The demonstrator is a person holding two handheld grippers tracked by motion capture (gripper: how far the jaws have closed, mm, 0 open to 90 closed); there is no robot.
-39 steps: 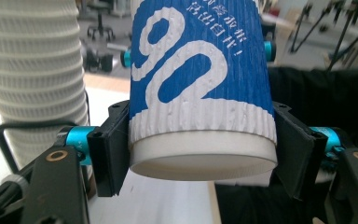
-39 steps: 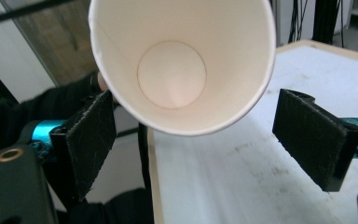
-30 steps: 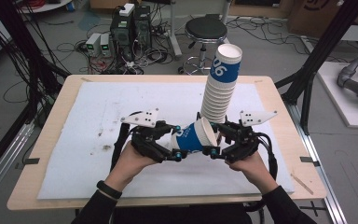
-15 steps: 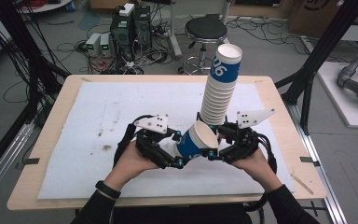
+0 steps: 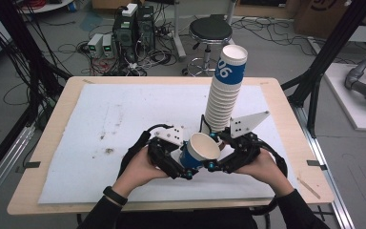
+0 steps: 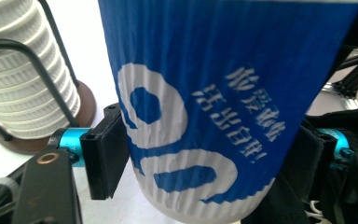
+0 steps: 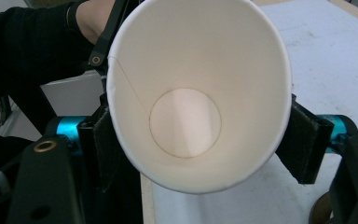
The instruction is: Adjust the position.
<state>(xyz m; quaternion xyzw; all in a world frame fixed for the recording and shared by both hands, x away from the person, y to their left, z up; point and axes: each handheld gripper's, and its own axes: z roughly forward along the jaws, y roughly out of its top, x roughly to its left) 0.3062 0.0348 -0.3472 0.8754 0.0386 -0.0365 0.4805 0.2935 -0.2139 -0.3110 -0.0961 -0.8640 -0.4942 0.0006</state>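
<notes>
— Cup position first: where do you have it?

— I see one blue-and-white paper cup (image 5: pixel 199 152) held up off the white sheet (image 5: pixel 100 119), just in front of the tall cup stack (image 5: pixel 225 90), on the person's side of it. It is tilted, mouth up and toward the camera in the high view.

— Who is holding it?

— Both, as far as I can tell. My left hand-held gripper (image 5: pixel 183 168) sits to the left of the stack's base and in front of it; in the left gripper view its two black pads (image 6: pixel 103 158) press on either side of the cup's ribbed blue wall (image 6: pixel 223 102), so it is clamped on the cup. My right hand-held gripper (image 5: pixel 214 162) comes in directly in front of the stack; in the right gripper view the cup's open mouth (image 7: pixel 186 126) faces the lens, with a pad (image 7: pixel 303 140) tight against each side, so that one is clamped on it too.

— And the stack itself?

— Upright on a brown round base (image 6: pixel 81 112), in a black wire holder (image 6: pixel 51 79), toward the far right of the desk (image 5: pixel 52 114). Its top cup shows blue print. The held cup is near the stack's lower part; I cannot tell whether they touch.

— Hands?

— The left hand (image 5: pixel 138 169) and the right hand (image 5: pixel 262 164) grip the handles, both in front of the stack.
</notes>
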